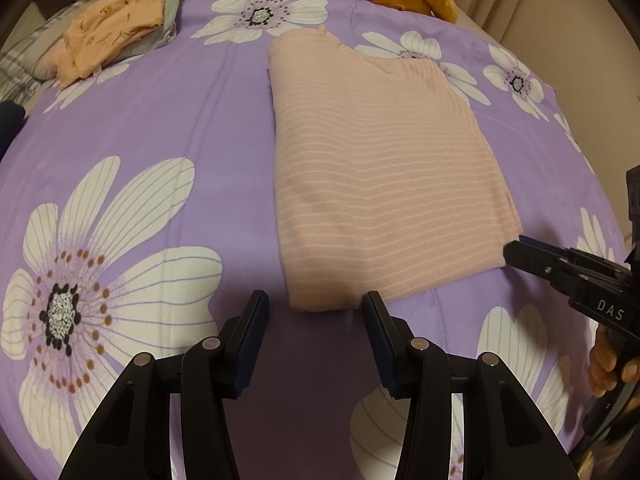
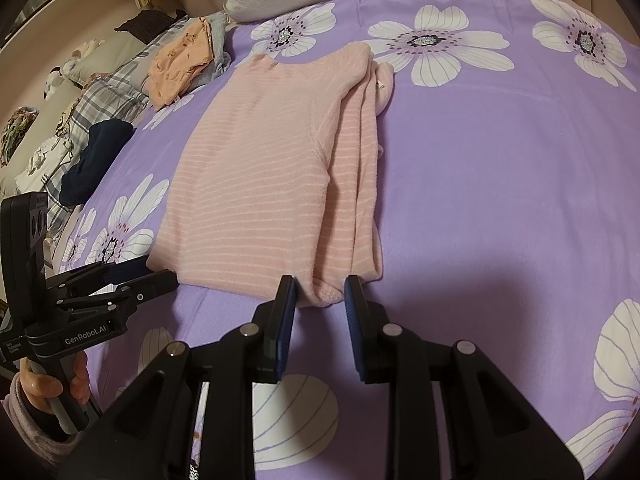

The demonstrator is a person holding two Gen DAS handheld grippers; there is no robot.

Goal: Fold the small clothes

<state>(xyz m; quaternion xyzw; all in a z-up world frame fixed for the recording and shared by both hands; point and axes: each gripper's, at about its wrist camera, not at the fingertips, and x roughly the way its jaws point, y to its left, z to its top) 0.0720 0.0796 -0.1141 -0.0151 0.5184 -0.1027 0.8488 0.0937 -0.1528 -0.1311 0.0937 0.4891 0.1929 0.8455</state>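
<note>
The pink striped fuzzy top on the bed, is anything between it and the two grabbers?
Nothing visible: the pink striped fuzzy top lies on the purple flowered bedspread, with the left gripper and right gripper open at its near edge.

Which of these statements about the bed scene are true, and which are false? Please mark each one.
1. The pink striped garment lies on a purple flowered bedspread. True.
2. The left gripper is clamped on the garment. False: its jaws stand open at the near hem, gripping nothing.
3. An orange printed garment lies folded near the pillows. True.
4. The right gripper hovers over the far collar. False: it is at the near right corner.
</note>
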